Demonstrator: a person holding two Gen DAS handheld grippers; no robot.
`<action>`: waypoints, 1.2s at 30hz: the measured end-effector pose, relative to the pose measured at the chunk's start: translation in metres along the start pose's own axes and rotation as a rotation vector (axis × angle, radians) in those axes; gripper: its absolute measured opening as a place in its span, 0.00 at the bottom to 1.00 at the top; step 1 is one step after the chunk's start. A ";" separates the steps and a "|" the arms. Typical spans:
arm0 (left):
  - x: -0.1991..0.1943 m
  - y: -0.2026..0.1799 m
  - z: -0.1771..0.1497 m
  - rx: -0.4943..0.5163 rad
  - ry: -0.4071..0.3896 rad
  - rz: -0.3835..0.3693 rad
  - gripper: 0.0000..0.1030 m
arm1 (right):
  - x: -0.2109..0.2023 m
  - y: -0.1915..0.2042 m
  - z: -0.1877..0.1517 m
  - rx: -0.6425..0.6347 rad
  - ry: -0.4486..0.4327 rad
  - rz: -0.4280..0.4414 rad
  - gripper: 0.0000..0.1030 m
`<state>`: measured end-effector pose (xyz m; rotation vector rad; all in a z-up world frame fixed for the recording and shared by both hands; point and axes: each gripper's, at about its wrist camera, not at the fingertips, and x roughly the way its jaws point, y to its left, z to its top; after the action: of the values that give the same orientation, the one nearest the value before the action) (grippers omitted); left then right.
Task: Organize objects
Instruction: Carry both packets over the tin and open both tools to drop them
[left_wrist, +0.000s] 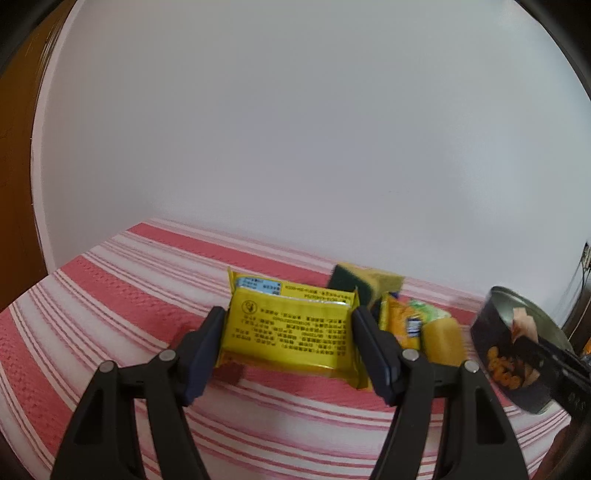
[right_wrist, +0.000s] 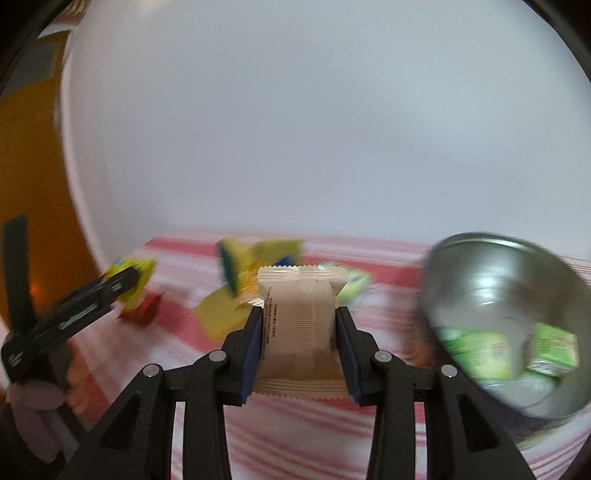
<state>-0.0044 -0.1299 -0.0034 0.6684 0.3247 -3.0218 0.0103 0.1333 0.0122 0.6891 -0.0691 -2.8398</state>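
In the left wrist view my left gripper (left_wrist: 290, 328) is shut on a yellow packet (left_wrist: 291, 325) with black print, held a little above the red and white striped cloth (left_wrist: 110, 295). My right gripper (right_wrist: 299, 317) is shut on a beige packet (right_wrist: 301, 325), its pads pressing both sides. The right wrist view also shows the left gripper (right_wrist: 125, 280) at the left with the yellow packet (right_wrist: 142, 271). A round metal tin (right_wrist: 509, 291) at the right holds green packets (right_wrist: 476, 352).
A green and yellow sponge (left_wrist: 364, 284), an orange packet (left_wrist: 400, 325) and a yellow piece (left_wrist: 441, 338) lie behind my left gripper. A small red packet (right_wrist: 142, 312) lies on the cloth. A white wall (left_wrist: 295, 129) backs the table. A hand (right_wrist: 33, 398) shows at lower left.
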 end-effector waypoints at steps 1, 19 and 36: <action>0.000 -0.005 0.000 0.002 -0.001 -0.008 0.67 | -0.004 -0.010 0.002 0.012 -0.021 -0.030 0.40; 0.002 -0.146 -0.008 0.141 -0.014 -0.196 0.67 | -0.030 -0.121 0.014 0.113 -0.108 -0.248 0.40; 0.021 -0.253 -0.023 0.224 0.023 -0.333 0.67 | -0.042 -0.189 0.010 0.142 -0.093 -0.393 0.40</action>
<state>-0.0323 0.1221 0.0169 0.7284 0.1060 -3.4063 0.0045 0.3264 0.0217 0.6605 -0.1685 -3.2706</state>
